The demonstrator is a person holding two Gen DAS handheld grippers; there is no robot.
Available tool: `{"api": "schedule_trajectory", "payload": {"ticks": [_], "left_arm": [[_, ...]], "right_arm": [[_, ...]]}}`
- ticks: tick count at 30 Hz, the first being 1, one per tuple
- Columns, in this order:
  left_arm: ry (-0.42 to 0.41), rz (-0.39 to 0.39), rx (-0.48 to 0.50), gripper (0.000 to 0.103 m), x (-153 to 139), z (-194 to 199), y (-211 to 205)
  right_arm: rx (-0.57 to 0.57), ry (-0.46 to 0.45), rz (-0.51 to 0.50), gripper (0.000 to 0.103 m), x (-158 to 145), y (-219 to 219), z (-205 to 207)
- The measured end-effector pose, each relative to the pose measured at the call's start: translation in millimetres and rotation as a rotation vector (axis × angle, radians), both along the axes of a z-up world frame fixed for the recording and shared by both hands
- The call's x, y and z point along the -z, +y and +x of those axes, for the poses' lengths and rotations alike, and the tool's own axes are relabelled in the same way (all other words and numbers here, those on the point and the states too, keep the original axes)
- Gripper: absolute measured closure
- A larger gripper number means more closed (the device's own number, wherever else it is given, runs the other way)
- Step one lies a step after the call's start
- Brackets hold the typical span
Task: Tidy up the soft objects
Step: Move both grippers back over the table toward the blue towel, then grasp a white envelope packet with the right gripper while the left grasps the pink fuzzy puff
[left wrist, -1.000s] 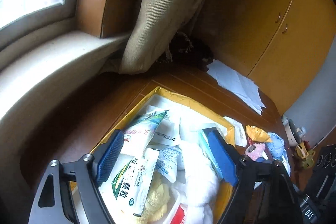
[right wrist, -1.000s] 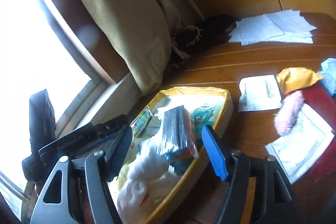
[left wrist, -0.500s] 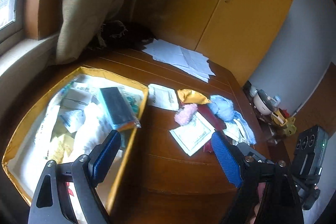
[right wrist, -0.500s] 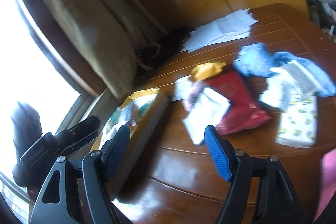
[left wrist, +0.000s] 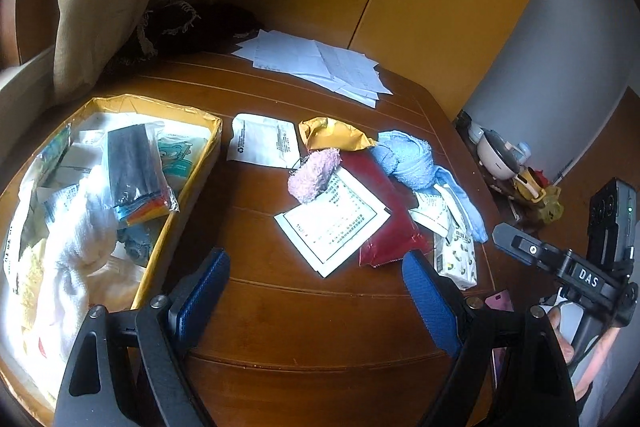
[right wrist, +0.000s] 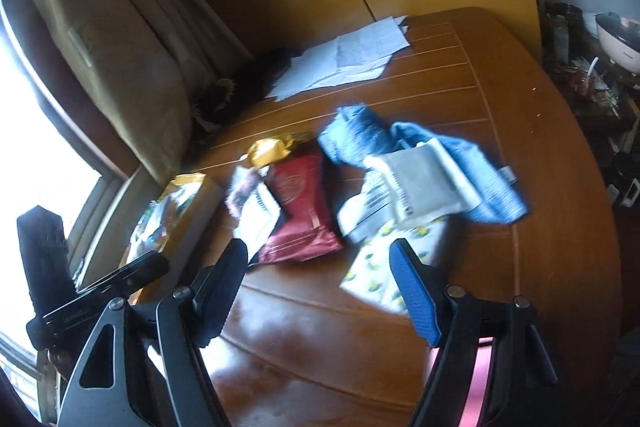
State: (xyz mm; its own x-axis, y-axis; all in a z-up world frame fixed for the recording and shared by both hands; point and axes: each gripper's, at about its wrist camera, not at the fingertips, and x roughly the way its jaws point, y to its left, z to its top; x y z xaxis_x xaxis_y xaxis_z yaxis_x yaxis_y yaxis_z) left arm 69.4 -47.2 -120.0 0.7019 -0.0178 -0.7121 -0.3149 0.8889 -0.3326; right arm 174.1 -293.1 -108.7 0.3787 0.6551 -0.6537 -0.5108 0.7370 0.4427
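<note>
Right wrist view: right claw (right wrist: pixel 316 283) wide open, empty; blue towel (right wrist: pixel 420 147) soft, light, limp; pinch bunched fold.

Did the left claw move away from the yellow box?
Yes. The left claw swung from over the yellow box toward the table's loose pile, and the box now sits left.
</note>
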Motion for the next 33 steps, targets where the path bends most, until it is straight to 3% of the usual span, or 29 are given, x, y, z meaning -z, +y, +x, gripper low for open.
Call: {"api": "schedule_trajectory", "payload": {"ticks": [6,10,18,21,23,26,27,32,33], "left_arm": [[0.004,-0.007,-0.011,0.013,4,14,9],[0.017,-0.020,-0.006,0.013,7,29,15],[0.083,-0.032,-0.023,0.013,22,68,22],[0.098,-0.042,-0.034,0.013,25,83,24],[0.102,-0.029,-0.053,0.013,26,92,25],[0.131,0.002,-0.093,0.018,29,102,25],[0.141,0.009,-0.093,0.018,30,106,24],[0.187,0.026,-0.102,0.031,39,120,24],[0.192,0.017,-0.098,0.039,41,121,25]], "right_arm": [[0.032,0.009,-0.125,0.030,5,4,52],[0.013,0.062,-0.144,0.030,18,10,84],[-0.023,0.090,-0.218,0.030,40,20,100],[-0.044,0.089,-0.195,0.043,39,18,101],[-0.054,0.095,-0.180,0.046,38,17,103],[-0.077,0.097,-0.181,0.049,37,14,104],[-0.080,0.105,-0.174,0.056,37,12,105],[-0.106,0.097,-0.199,0.059,37,13,105],[-0.116,0.093,-0.202,0.060,36,14,103]]}}
